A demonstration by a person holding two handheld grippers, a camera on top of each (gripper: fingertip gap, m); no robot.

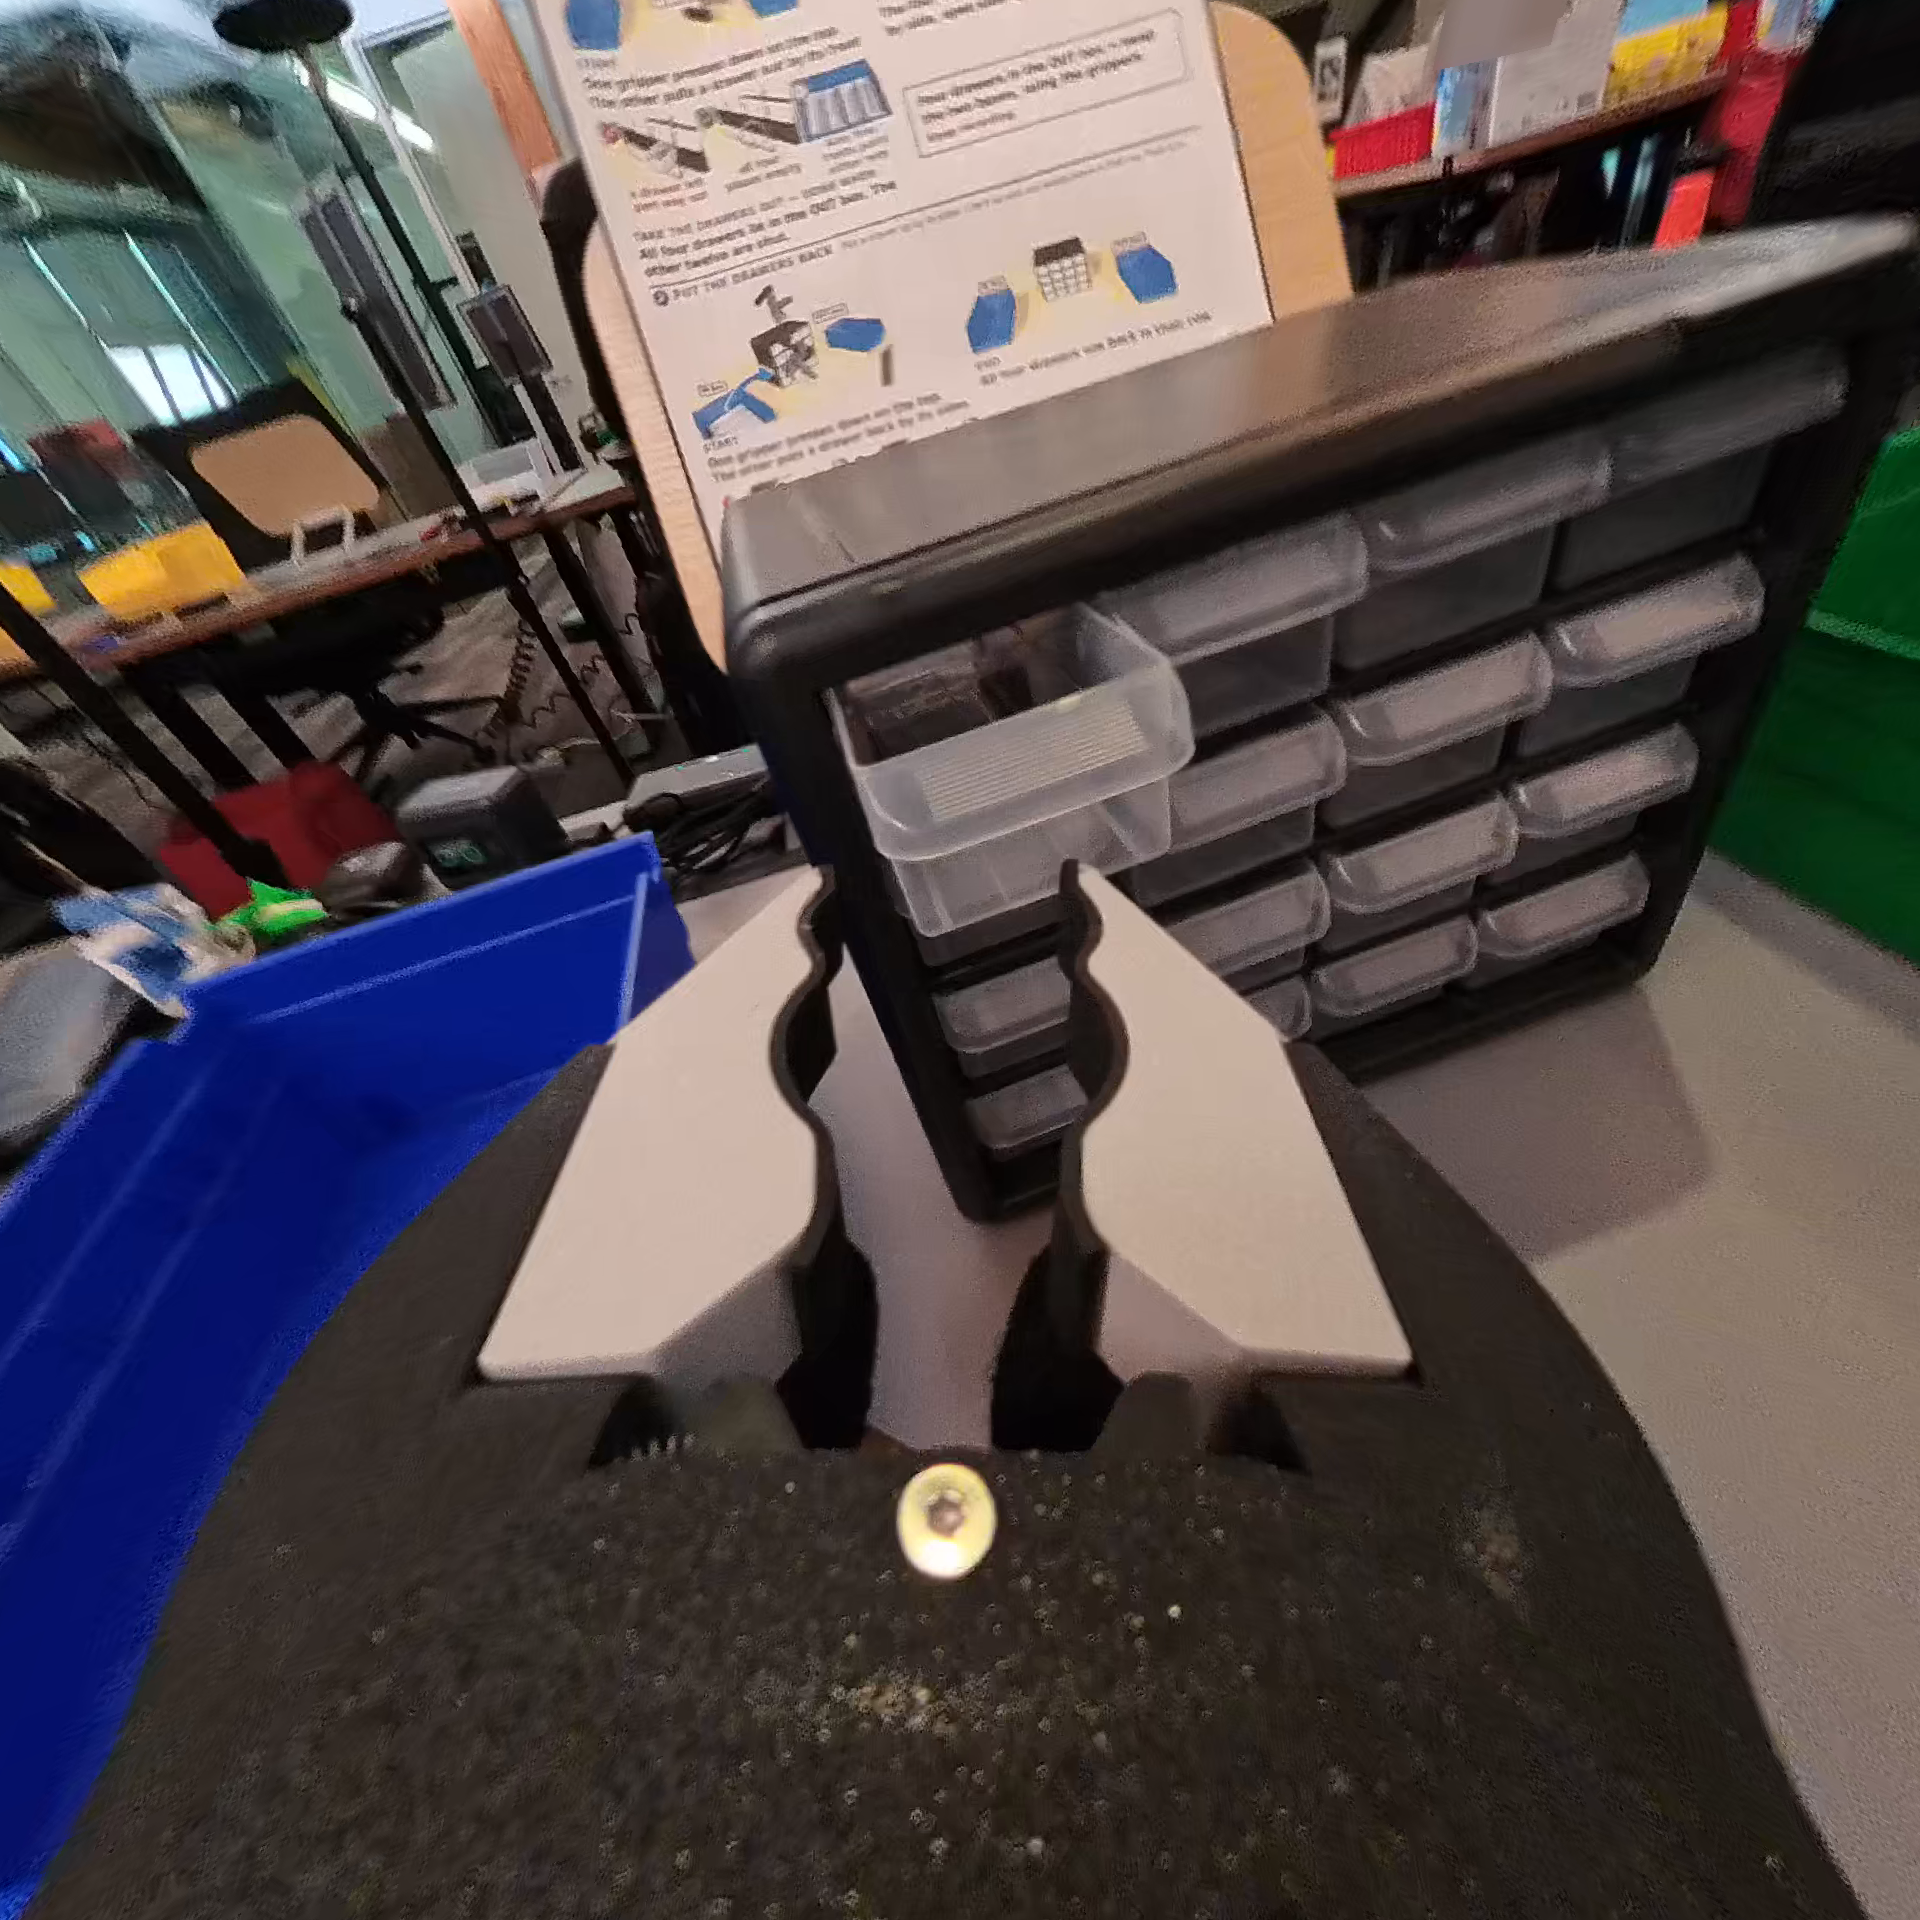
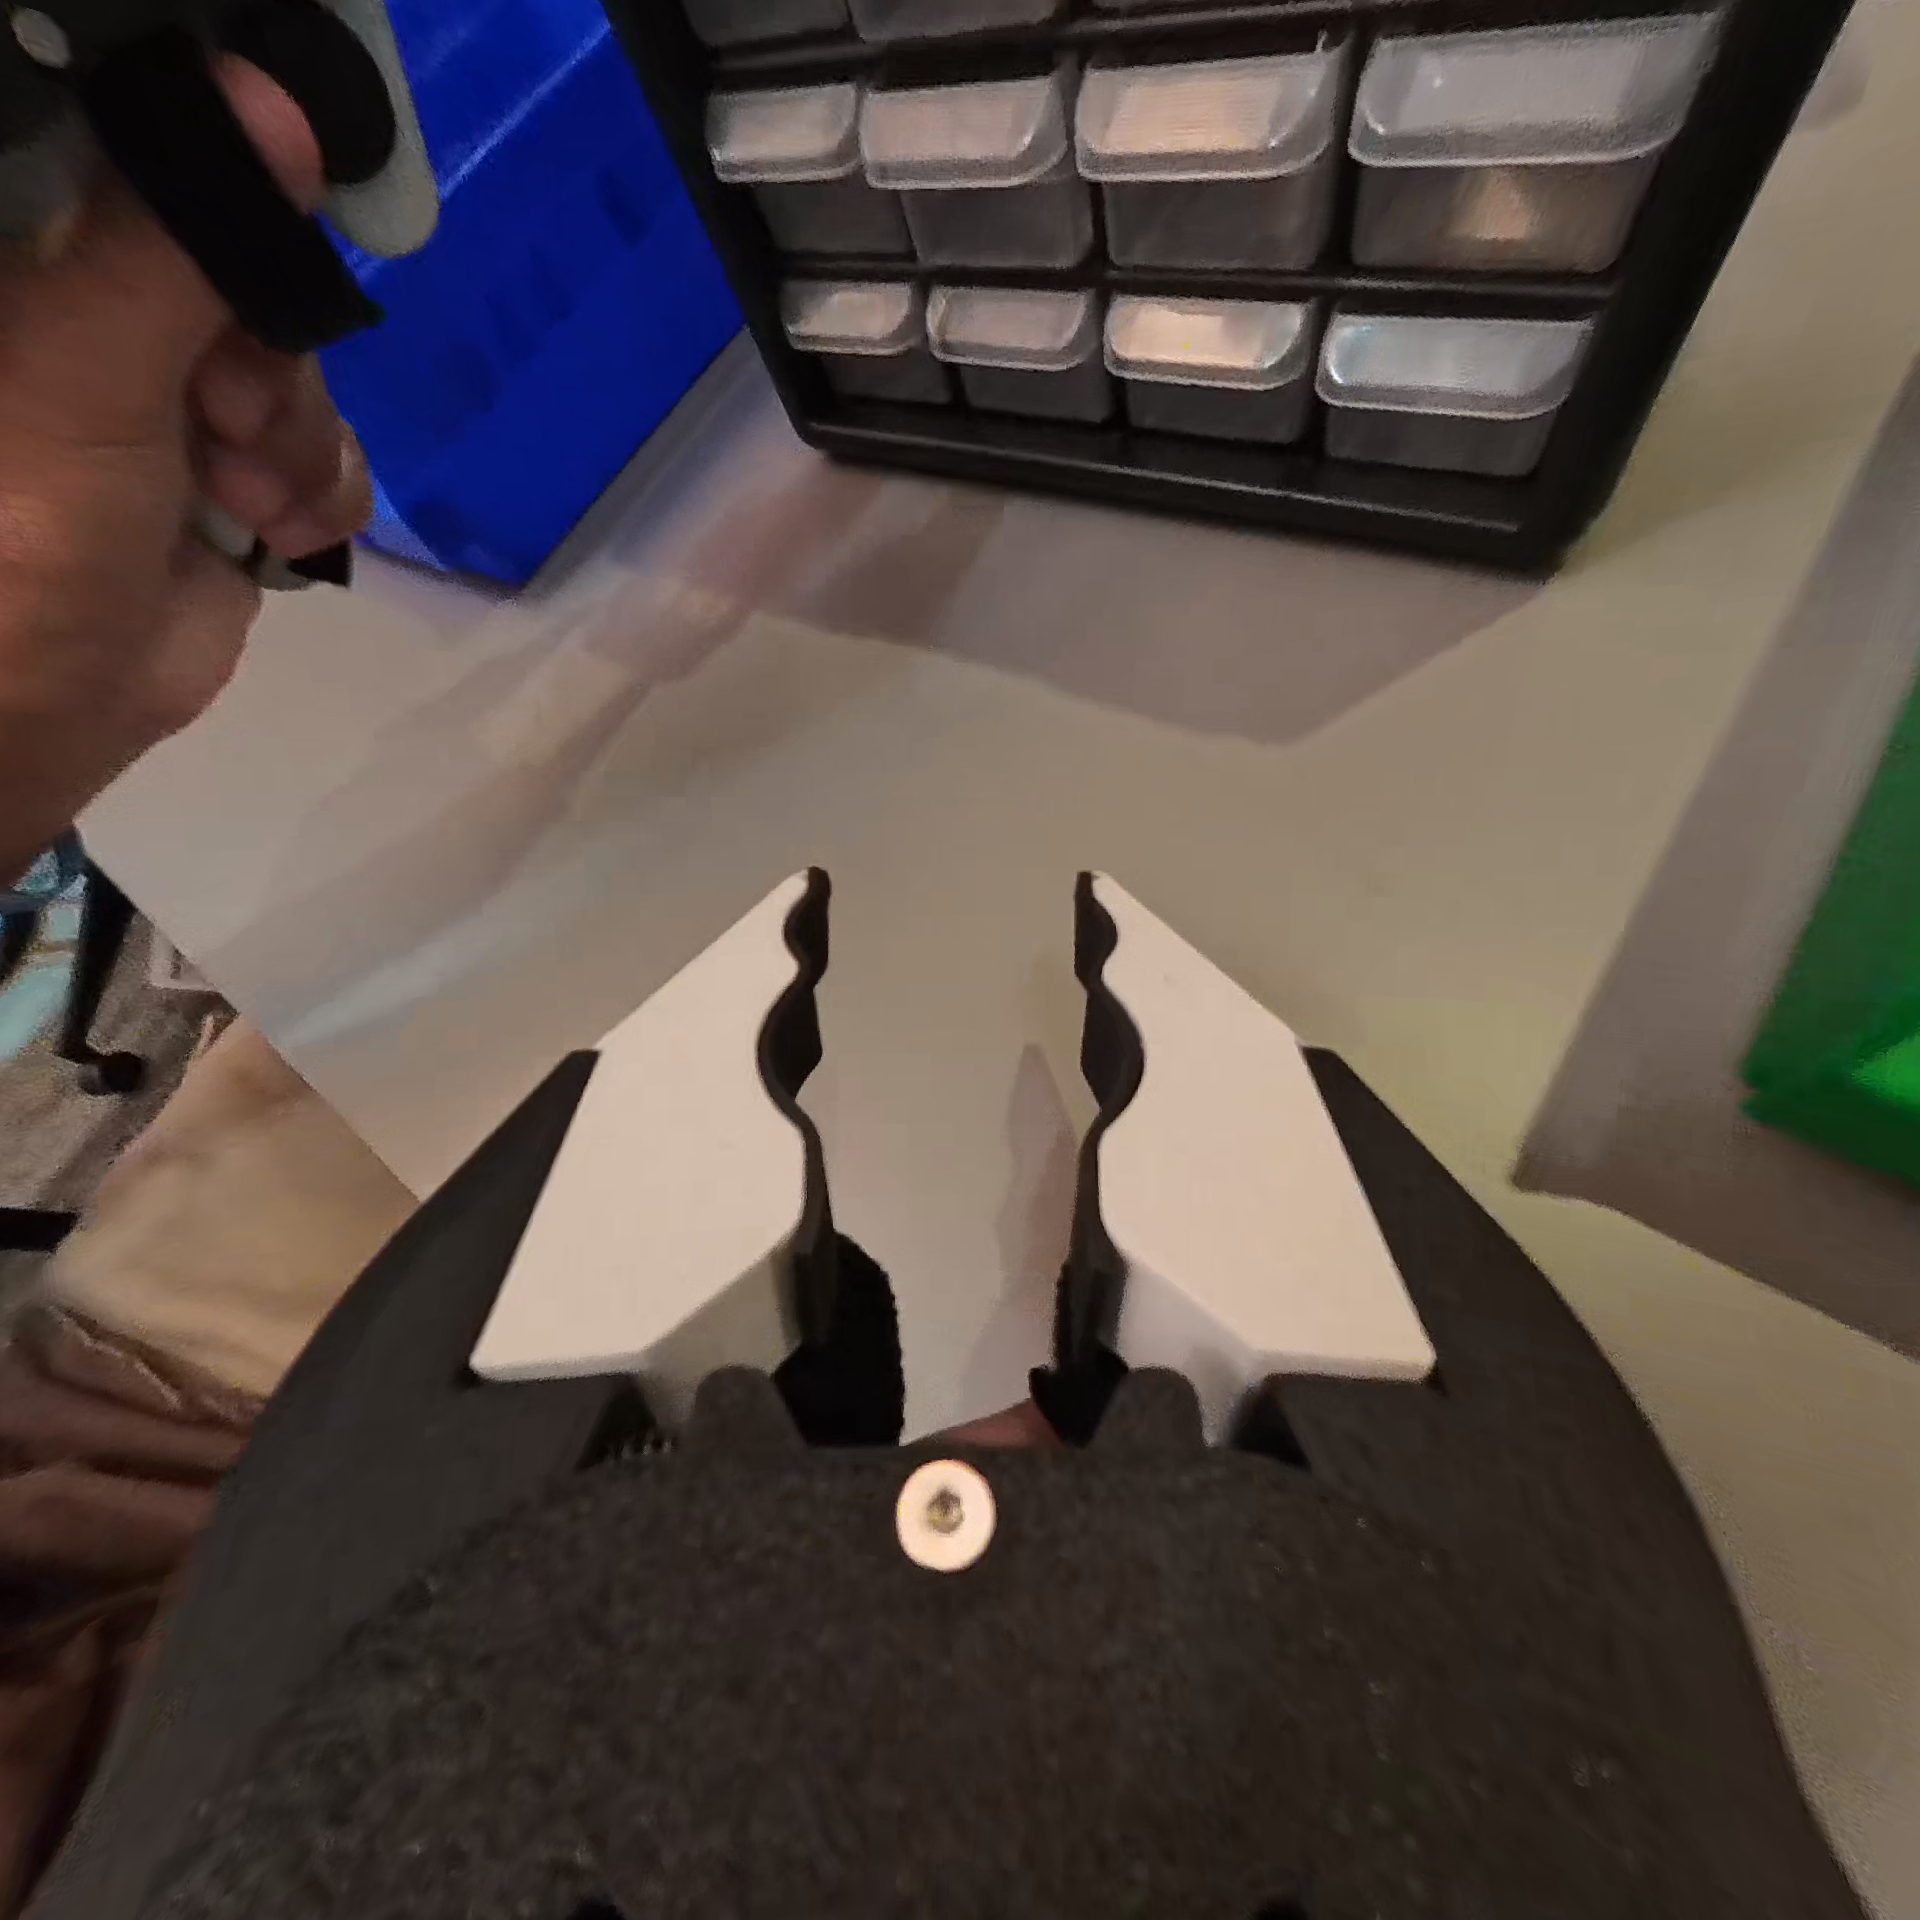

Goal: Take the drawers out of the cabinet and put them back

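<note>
In the right wrist view the top edge cut off the cabinet (image 2: pixel 1174 281) above its lower rows. At the right edge a green bin (image 2: pixel 1849 1039) was blurred and cropped. In the left wrist view the hand-held gripper (image 1: pixel 948 883) hid the lower drawer fronts, and the drawers' contents were too blurred to tell.

Ahead and left of the gripper, a long brown desk (image 1: pixel 312 592) fronts glass partitions (image 1: pixel 156 260). Cluttered shelves (image 1: pixel 1538 135) run far right. A black pole (image 1: pixel 416 343) stands between.
</note>
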